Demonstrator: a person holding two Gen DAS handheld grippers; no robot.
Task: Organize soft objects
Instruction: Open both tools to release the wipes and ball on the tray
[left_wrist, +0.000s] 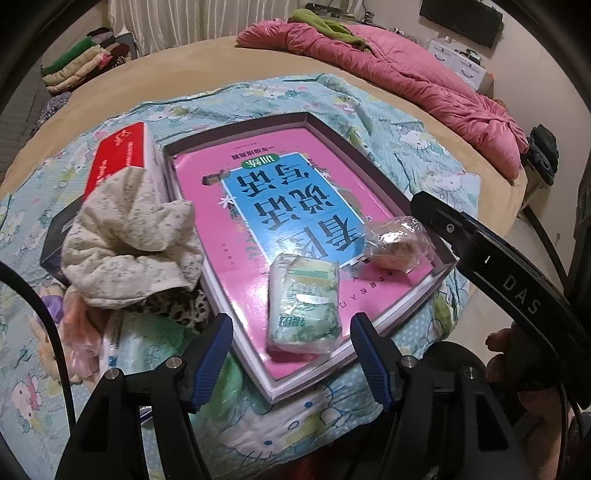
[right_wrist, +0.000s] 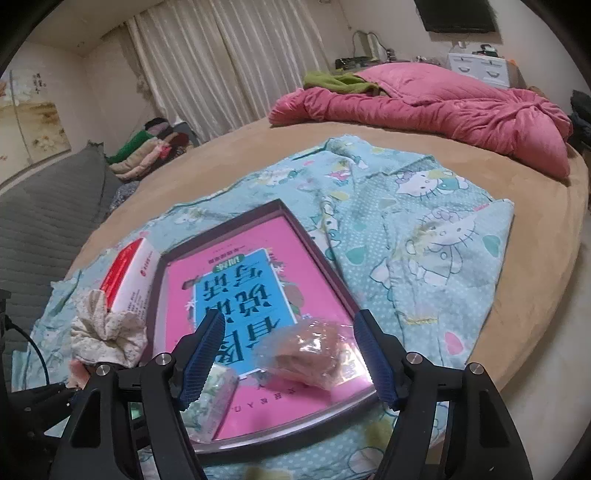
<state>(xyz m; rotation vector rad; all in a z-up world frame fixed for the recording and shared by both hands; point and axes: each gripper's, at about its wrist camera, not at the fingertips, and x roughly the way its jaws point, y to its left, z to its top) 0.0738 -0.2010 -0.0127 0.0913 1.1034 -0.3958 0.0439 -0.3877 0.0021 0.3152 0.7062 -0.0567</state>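
The left hand-held gripper (left_wrist: 291, 363) hangs with jaws parted over the green tissue pack (left_wrist: 303, 301), pads clear of it. The right hand-held gripper (right_wrist: 290, 356) likewise stands wide around the clear-wrapped bun (right_wrist: 314, 354), gripping nothing. Both items lie on the pink book (left_wrist: 258, 206) inside a shallow box tray (left_wrist: 369, 155) on the bed. A crumpled cream cloth (left_wrist: 129, 236) sits just beside the tray.

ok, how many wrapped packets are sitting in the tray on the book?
2. The green tissue pack lies at the book's near edge, between the left gripper's open fingers. The clear-wrapped brown item lies in the near right corner. None hidden that I can see.
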